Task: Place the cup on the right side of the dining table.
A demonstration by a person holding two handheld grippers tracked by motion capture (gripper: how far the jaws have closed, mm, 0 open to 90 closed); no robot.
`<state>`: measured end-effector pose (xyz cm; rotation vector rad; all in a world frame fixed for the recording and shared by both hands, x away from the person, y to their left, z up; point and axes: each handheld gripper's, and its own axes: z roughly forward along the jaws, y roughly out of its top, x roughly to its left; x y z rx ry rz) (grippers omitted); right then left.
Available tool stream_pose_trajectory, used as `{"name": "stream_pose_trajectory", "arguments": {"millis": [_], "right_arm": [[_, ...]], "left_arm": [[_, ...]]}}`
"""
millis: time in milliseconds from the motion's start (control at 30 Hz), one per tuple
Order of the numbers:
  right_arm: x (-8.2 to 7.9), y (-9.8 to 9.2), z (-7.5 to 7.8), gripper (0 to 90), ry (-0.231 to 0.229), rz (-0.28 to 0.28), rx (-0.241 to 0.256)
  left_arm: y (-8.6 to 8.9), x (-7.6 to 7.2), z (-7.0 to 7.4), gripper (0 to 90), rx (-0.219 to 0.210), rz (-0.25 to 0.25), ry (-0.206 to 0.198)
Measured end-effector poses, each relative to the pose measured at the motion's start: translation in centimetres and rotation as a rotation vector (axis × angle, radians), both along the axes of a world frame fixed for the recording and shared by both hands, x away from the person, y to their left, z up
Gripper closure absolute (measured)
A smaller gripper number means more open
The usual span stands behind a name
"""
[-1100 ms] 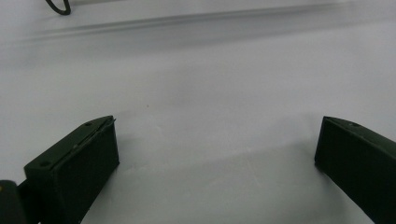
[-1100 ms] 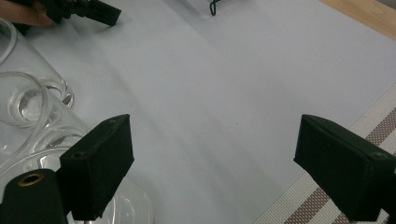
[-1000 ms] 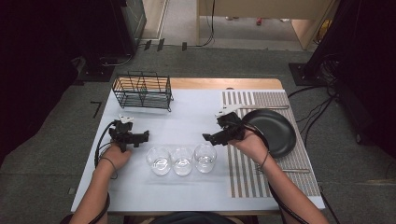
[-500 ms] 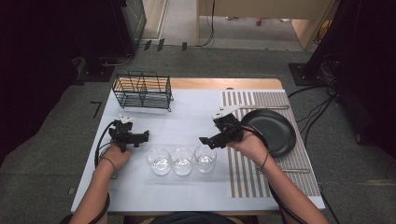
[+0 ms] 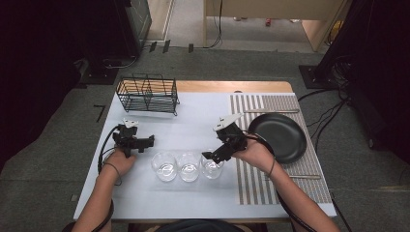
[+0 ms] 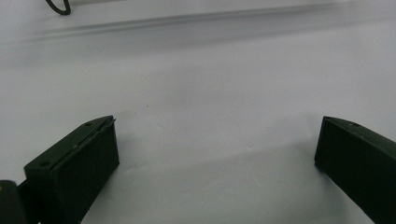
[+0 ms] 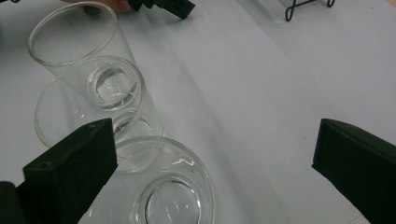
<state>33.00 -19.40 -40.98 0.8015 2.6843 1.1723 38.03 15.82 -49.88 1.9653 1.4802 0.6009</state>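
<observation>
High view shows three clear glasses in a row near the front of the pale counter [image 5: 203, 125], and the right tool [image 5: 212, 155] hangs just over the rightmost glass [image 5: 211, 167], its jaws spread wide with nothing between them. Right gripper view has that nearest glass [image 7: 163, 191] low between the jaws, closer to the left one, with the middle glass [image 7: 93, 109] and the far glass [image 7: 74, 35] lined up behind it. Left tool [image 5: 140, 143] sits low over bare counter left of the glasses, jaws wide apart and empty, with a wire rack [image 5: 146, 93] behind it and a black plate [image 5: 277, 137] on a striped mat [image 5: 251, 179] at the right.
</observation>
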Motion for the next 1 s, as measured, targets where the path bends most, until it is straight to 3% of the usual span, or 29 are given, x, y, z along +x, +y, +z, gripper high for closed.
{"name": "stream_pose_trajectory", "arguments": {"millis": [1000], "right_arm": [[-1.0, 0.9, -1.1, 0.0, -0.002, 0.151, 0.006]], "left_arm": [[0.0, 0.0, 0.0, 0.0, 0.0, 0.0, 0.0]]}}
